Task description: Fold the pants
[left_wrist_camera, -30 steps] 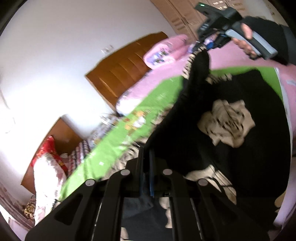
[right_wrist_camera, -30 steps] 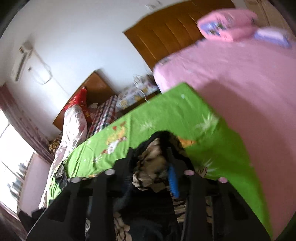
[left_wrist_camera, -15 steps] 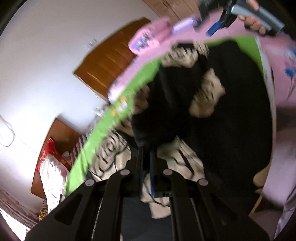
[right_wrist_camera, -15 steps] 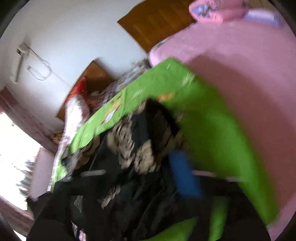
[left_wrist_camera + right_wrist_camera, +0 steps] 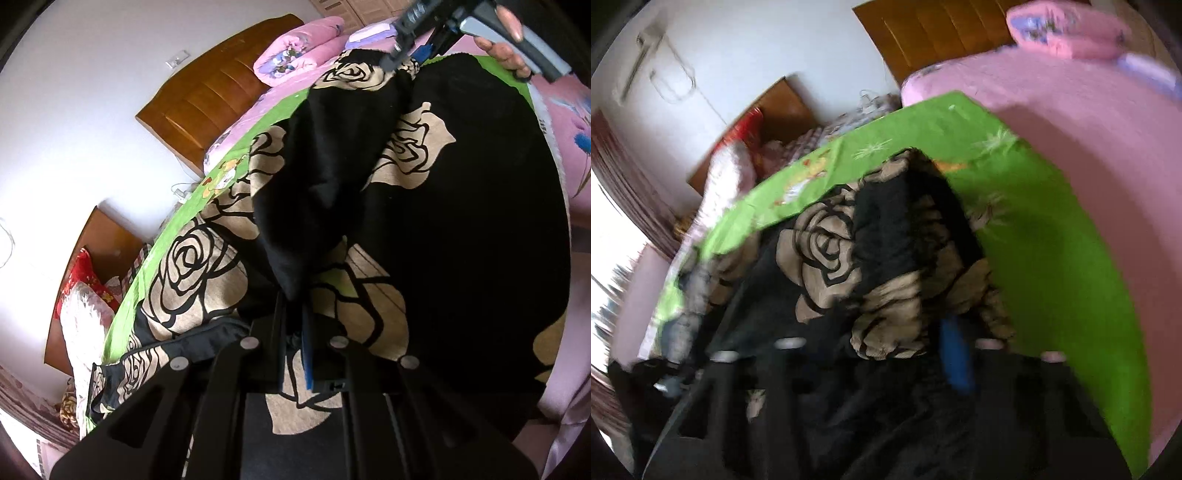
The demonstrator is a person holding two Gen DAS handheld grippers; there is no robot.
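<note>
**Rose-print pants spread over the green sheet, one gripper at each end**

Left wrist view: the left gripper (image 5: pixel 293 314) has its jaws nearly together, pinching a black fold of the pants (image 5: pixel 461 206) between the pads. The pants, black with large tan roses, lie across the green sheet (image 5: pixel 192 206), which shows only as a strip beyond their far edge. At the far end of the pants the right gripper (image 5: pixel 410 61) sits against the fabric, carried by a hand (image 5: pixel 508 44). Past the green sheet stand a wooden headboard (image 5: pixel 218 99) and a folded pink quilt (image 5: pixel 299 55).

Right wrist view: the frame is blurred. The right gripper (image 5: pixel 905 354) has just been closing, its jaws narrow, and bunched rose-print pants (image 5: pixel 849 251) lie between them; whether the pads actually press the cloth cannot be told. The pants cover the near part of the green sheet (image 5: pixel 1052 251), which rests on a pink bedspread (image 5: pixel 1108 147).
</note>
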